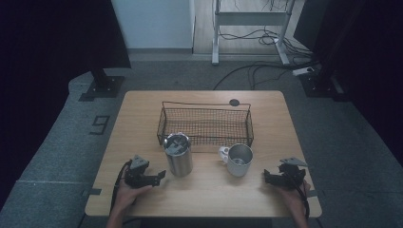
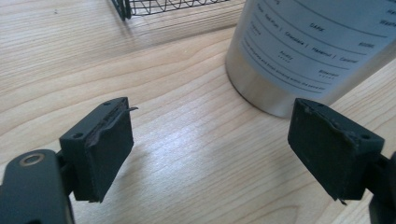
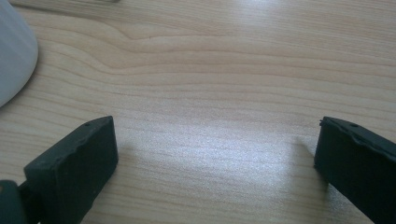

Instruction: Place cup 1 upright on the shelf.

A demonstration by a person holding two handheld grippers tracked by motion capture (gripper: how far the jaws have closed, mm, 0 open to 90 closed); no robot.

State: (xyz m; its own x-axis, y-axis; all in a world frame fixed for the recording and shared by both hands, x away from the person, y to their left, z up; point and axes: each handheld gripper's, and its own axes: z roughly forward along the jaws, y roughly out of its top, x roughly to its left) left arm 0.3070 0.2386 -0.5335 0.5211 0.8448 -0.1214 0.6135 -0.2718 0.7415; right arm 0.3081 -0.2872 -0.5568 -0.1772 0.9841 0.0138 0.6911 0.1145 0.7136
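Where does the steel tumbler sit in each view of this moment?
High view: the steel tumbler stands left of centre, just in front of the wire basket and ahead of the left claw.
Left gripper view: top right, beyond the open jaws, with the basket's corner at the top edge.
Right gripper view: open jaws over the table; the pale curve at the left edge is probably the mug.
Shared landmark: the table's wood grain.

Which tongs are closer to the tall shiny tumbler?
Left. The left tongs sit just beside the tumbler, jaws open and apart from it. The right tongs are far across, beyond the mug.
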